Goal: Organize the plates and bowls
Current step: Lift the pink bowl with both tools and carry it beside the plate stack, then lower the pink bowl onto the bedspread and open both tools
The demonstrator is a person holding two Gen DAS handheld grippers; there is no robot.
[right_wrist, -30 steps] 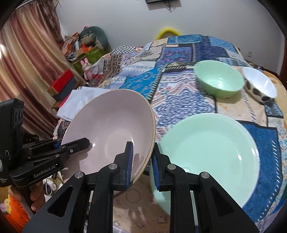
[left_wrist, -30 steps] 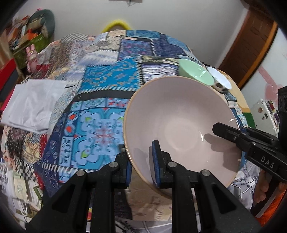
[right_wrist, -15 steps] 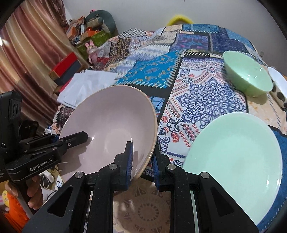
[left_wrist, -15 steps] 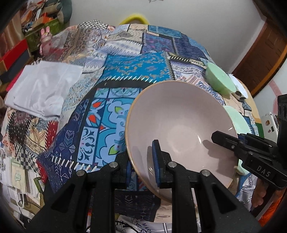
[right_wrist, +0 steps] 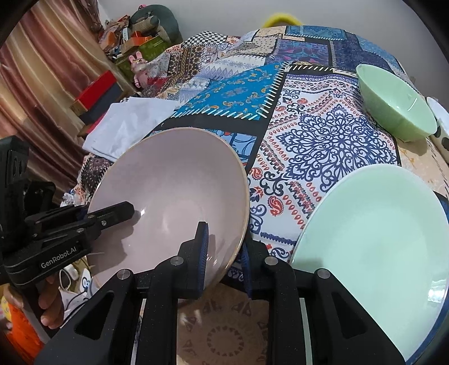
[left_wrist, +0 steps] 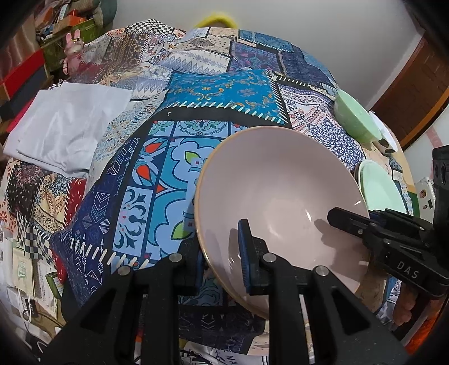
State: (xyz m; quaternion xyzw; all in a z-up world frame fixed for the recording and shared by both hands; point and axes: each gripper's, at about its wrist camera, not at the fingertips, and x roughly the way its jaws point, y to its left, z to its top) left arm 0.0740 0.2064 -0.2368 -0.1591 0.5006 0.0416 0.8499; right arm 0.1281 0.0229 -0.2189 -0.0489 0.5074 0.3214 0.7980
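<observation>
Left wrist view: the left gripper (left_wrist: 223,257) clamps the near rim of the pink bowl (left_wrist: 280,196), held tilted above the patchwork quilt (left_wrist: 140,179); the right gripper (left_wrist: 362,227) bites the opposite rim.

Right wrist view: the right gripper (right_wrist: 224,261) pinches the pink bowl (right_wrist: 174,196) beside a pale green plate (right_wrist: 373,233); a green bowl (right_wrist: 395,104) sits beyond.

White wall (left_wrist: 308,25), pink curtains (right_wrist: 36,64), wooden door (left_wrist: 415,92)
</observation>
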